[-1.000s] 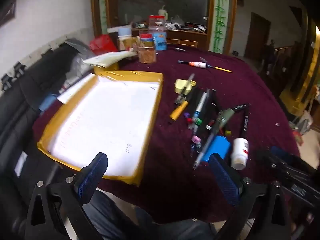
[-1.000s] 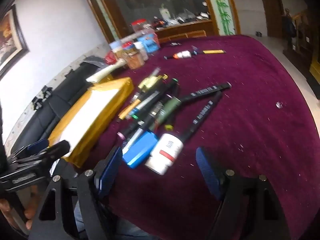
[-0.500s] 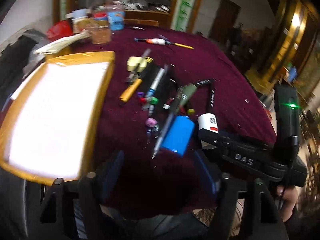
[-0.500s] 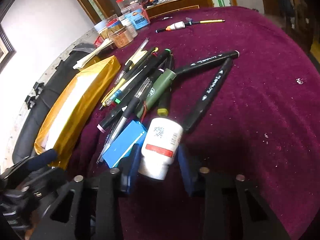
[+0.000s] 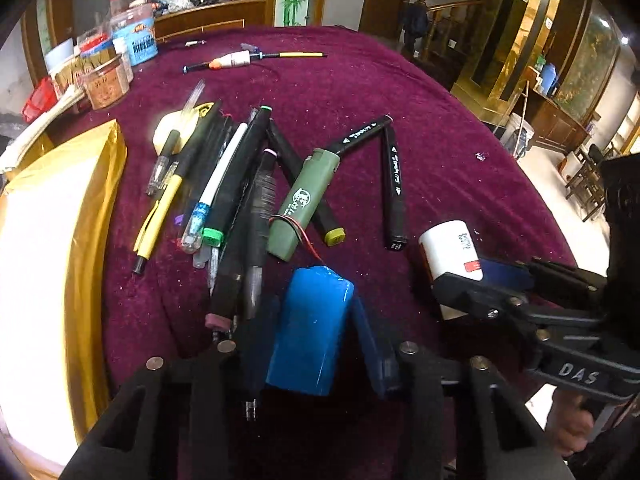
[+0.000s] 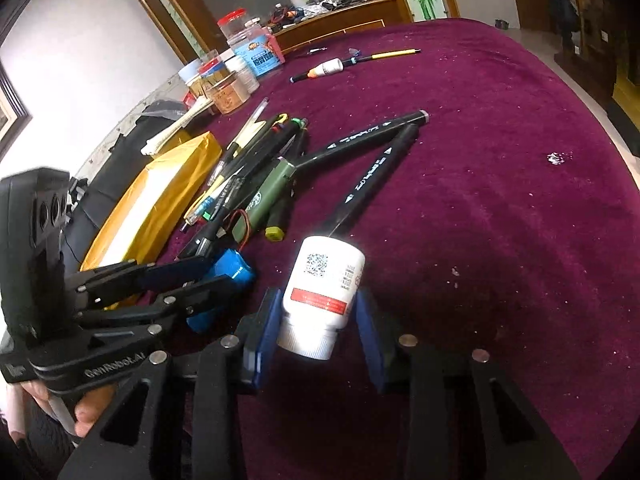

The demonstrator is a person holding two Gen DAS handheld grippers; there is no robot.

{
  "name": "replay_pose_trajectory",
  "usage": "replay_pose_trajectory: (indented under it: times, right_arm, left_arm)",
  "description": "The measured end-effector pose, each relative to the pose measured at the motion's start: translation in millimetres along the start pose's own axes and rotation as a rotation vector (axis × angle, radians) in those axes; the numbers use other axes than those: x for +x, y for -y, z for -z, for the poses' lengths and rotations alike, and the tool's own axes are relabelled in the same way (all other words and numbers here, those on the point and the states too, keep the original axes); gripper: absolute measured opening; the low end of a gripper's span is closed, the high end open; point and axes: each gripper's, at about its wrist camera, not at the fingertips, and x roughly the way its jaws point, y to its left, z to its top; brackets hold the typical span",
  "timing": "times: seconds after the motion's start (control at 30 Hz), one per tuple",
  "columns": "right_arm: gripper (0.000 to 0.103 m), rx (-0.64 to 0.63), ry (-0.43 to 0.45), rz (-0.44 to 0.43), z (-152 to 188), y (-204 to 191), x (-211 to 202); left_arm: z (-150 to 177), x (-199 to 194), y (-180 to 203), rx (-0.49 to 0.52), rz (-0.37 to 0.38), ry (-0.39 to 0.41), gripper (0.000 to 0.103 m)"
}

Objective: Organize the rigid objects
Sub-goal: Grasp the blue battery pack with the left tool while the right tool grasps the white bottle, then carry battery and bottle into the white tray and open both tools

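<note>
Left gripper (image 5: 310,340): jaws just closed in, clamped on blue battery pack (image 5: 310,330) at near table edge. Right gripper (image 6: 316,330): clamped on white bottle (image 6: 324,292), red label band, QR code. Right tool body marked "DAS". Beyond: green lighter (image 5: 304,200), 2 black markers (image 5: 392,184), pen pile (image 5: 224,192), yellow tray (image 5: 92,240) left, jars (image 5: 132,40) far

hidden: white bottle (image 5: 450,246) base behind right gripper (image 5: 480,280) | cut off: yellow envelope (image 5: 44,272) at left edge
</note>
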Motion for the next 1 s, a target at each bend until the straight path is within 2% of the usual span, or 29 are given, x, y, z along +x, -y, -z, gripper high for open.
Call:
replay_pose_trajectory:
  times: [0.03, 0.1, 0.17, 0.23, 0.27, 0.4, 0.5, 0.6, 0.63, 0.67, 0.8, 0.9, 1.0]
  right_arm:
    - [0.037, -0.006, 0.001, 0.001, 0.4, -0.8, 0.7]
    - [0.037, -0.013, 0.003, 0.001, 0.6, -1.7, 1.8]
    - [0.037, -0.013, 0.000, -0.001, -1.1, -1.5, 3.2]
    - [0.037, -0.011, -0.001, 0.003, -1.5, -1.2, 4.4]
    - [0.037, -0.011, -0.001, 0.006, -0.4, -0.4, 4.4]
    - [0.037, 0.002, 0.008, 0.017, -0.4, 3.4, 3.3]
    - [0.037, 0.016, 0.039, 0.041, -2.6, 2.7, -0.2]
    - [0.037, 0.014, 0.045, 0.079, -7.2, -3.0, 3.3]
    - [0.037, 0.012, 0.042, 0.089, -8.3, -4.5, 5.7]
    - [0.037, 0.017, 0.037, 0.097, -10.1, -5.1, 8.3]
    - [0.036, 0.035, 0.051, 0.116, -12.9, -7.2, 6.1]
    - [0.036, 0.043, 0.076, 0.133, -13.1, -6.8, 1.1]
    - [0.037, 0.062, 0.085, 0.136, -14.8, -6.4, -1.4]
  left_arm:
    - [2.2, -2.4, 1.0, -0.002, 0.009, 0.004, 0.041]
    - [2.0, 1.8, 0.8, 0.006, 0.020, -0.016, 0.054]
    - [3.1, 15.1, 5.2, 0.041, 0.001, -0.044, 0.056]
    - [5.1, 18.4, 12.5, 0.086, -0.041, -0.019, 0.051]
    - [6.2, 17.3, 16.5, 0.102, -0.073, -0.005, 0.040]
    - [13.1, 2.8, 5.7, 0.056, -0.007, 0.044, 0.039]
    - [15.7, -12.1, -7.6, -0.022, 0.099, 0.096, 0.039]
    - [17.7, -26.1, -2.5, -0.059, 0.214, 0.160, 0.038]
    - [16.0, -26.5, 1.4, -0.064, 0.257, 0.157, 0.038]
    - [16.5, -26.1, 2.2, -0.081, 0.337, 0.145, 0.038]
    - [14.2, -19.4, -19.5, -0.184, 0.486, 0.150, 0.038]
    - [-2.1, -26.3, -30.1, -0.200, 0.481, 0.203, 0.038]
    - [-32.6, -29.0, -31.2, -0.227, 0.563, 0.232, 0.038]
